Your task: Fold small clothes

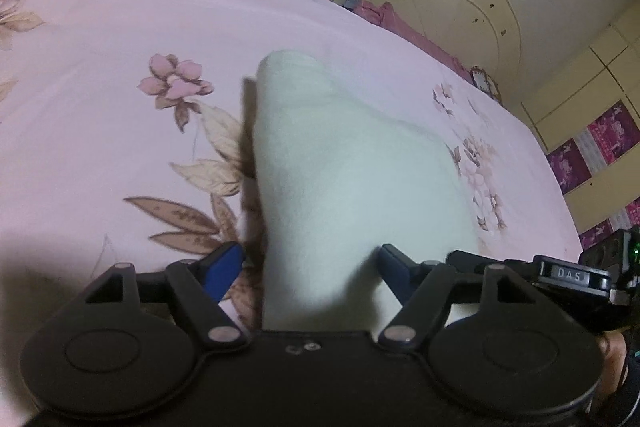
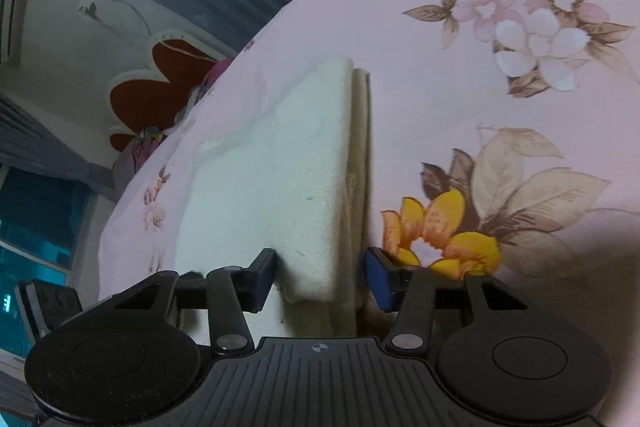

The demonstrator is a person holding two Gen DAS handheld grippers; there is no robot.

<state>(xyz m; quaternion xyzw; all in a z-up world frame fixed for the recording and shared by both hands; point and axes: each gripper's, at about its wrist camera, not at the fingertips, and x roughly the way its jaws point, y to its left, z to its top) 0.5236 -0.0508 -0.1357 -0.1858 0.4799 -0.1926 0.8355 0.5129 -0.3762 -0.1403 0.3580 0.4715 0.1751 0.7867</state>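
The bed, covered by a pink floral bedsheet [image 1: 100, 39], carries a white folded cloth [image 1: 344, 179] near its middle. The left gripper [image 1: 310, 269] has its fingers spread wide, one on each side of the cloth's near end. The right gripper [image 2: 322, 273] likewise straddles the cloth's layered edge [image 2: 358, 163] with fingers wide.
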